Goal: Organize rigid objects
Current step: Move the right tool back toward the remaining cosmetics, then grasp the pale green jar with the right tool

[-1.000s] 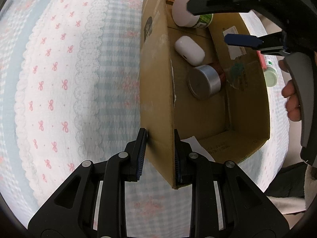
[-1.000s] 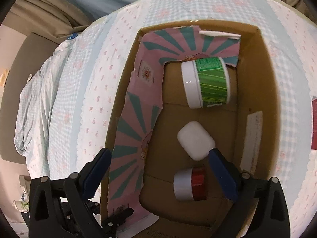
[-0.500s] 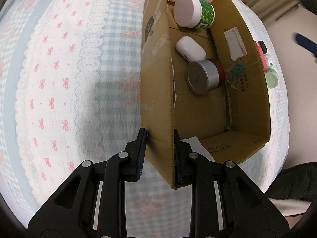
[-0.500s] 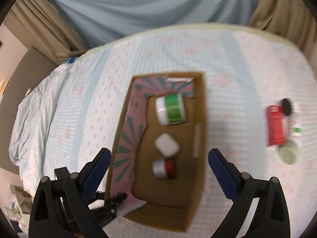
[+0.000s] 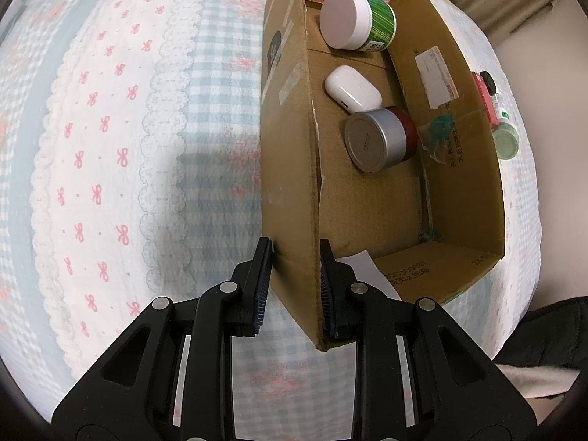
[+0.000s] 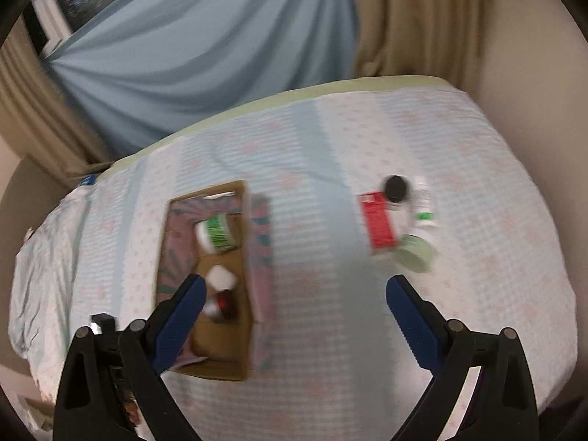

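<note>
The left gripper (image 5: 296, 286) reaches in low over the bed (image 5: 110, 147), its jaws clamped on the near end of the cardboard box's (image 5: 290, 169) left wall — one finger outside, one inside. The box runs lengthwise away from it, open side up. Inside lie a green-labelled white jar (image 5: 358, 22) on its side at the far end, a white case (image 5: 352, 88) mid-floor, and a silver-lidded red tin (image 5: 378, 139) nearest, also on its side. The right gripper (image 6: 294, 312) hovers high above the bed, jaws wide apart and empty — the view is blurred. Right of the box, well apart, sit a red carton (image 6: 378, 218), a black cap (image 6: 395, 188), a white bottle (image 6: 424, 205) and a pale green lid (image 6: 417, 251).
</note>
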Demonstrator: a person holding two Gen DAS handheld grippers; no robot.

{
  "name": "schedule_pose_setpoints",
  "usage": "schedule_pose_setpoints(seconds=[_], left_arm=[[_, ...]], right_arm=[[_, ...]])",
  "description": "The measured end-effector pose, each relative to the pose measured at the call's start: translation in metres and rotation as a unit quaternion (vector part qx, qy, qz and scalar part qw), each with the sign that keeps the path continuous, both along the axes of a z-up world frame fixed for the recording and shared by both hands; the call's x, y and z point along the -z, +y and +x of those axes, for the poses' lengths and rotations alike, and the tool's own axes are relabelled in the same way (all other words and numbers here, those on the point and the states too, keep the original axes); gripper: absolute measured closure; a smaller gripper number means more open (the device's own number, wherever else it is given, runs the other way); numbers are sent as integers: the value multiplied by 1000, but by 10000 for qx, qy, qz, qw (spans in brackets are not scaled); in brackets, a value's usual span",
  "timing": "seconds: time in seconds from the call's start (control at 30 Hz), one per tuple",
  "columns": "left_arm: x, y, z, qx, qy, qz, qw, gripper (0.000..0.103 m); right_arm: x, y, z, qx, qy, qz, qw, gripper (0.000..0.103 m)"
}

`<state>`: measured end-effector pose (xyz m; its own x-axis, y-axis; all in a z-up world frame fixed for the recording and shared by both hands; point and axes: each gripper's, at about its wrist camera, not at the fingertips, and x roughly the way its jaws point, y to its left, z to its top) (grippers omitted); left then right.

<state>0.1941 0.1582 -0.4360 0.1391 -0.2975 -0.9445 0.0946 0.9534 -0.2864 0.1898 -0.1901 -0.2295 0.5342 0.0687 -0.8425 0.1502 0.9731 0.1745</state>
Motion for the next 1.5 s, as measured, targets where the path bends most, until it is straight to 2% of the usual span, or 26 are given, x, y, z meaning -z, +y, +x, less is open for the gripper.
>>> schedule_pose_setpoints(seconds=[0.3, 0.47, 0.67, 0.8, 1.03, 1.23, 1.4, 1.43, 1.5], left_arm=[[-1, -2, 0, 20, 9, 14, 10000, 81], [-1, 1, 2, 30, 35, -49, 10000, 81], [-2, -3, 1, 64, 7, 29, 10000, 81], [-3, -5, 1, 48, 13, 51, 10000, 81], [-4, -7, 2, 28, 46, 106, 9999, 81], [-4, -10, 3, 54, 60, 188, 9998, 81], [-4, -12, 3, 62, 75, 233, 9997, 81], [-4, -12, 4, 61, 78, 242, 9997, 81], [-4, -13, 3, 55, 82, 258, 9996, 81]], right_arm=[[4, -59, -40, 710, 211, -383, 9965, 5], [18, -90, -43, 1032, 240, -296, 9939, 5], [60, -122, -22, 1195, 319, 153, 9922, 5], [95, -142, -1, 1388, 345, 664, 9875, 5], [156, -173, 35, 1933, 510, 1510, 9681, 5], [200, -187, 63, 2284, 829, 1793, 9533, 5], [223, -193, 76, 2450, 953, 1950, 9449, 6], [226, -193, 79, 2460, 973, 1983, 9438, 7], [231, -192, 83, 2465, 999, 2062, 9417, 21]])
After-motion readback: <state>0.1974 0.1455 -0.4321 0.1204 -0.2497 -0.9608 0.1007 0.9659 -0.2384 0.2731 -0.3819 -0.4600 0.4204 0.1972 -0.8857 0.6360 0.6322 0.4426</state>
